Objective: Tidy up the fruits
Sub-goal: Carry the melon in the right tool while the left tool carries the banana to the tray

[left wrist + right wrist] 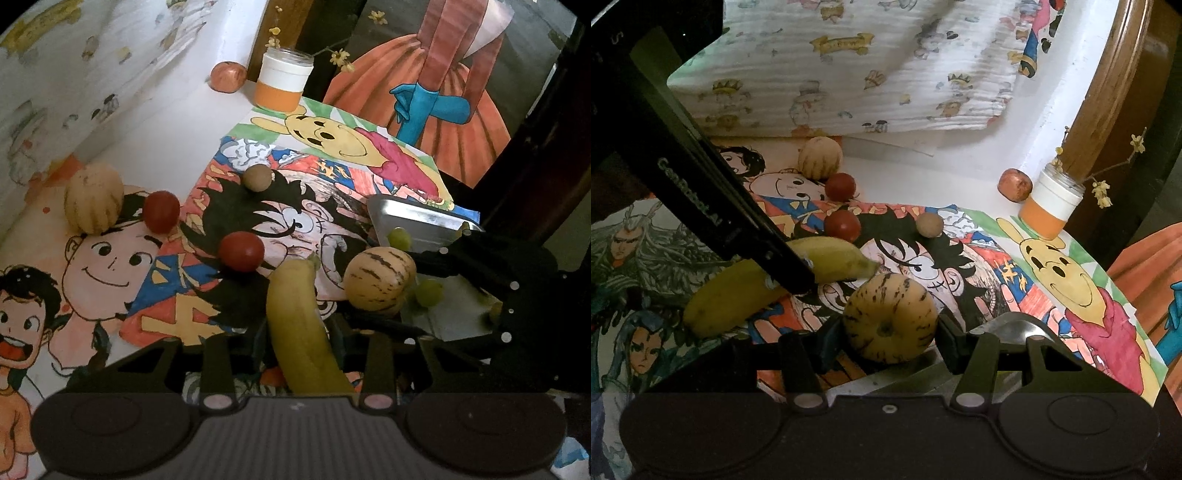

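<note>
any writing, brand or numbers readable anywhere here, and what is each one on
"4": big yellow numeral in the cartoon drawing on the table.
Raised brand lettering along the left gripper arm: too blurred to read reliably.
Yellow banners printed on the patterned cloth: too small to read.
Nothing else legible.

White table (pixel 964 177) w/ cartoon drawings (pixel 964 266), patterned cloth (pixel 871 74), jar (pixel 1051 206), metal tray (pixel 417 221).
</note>
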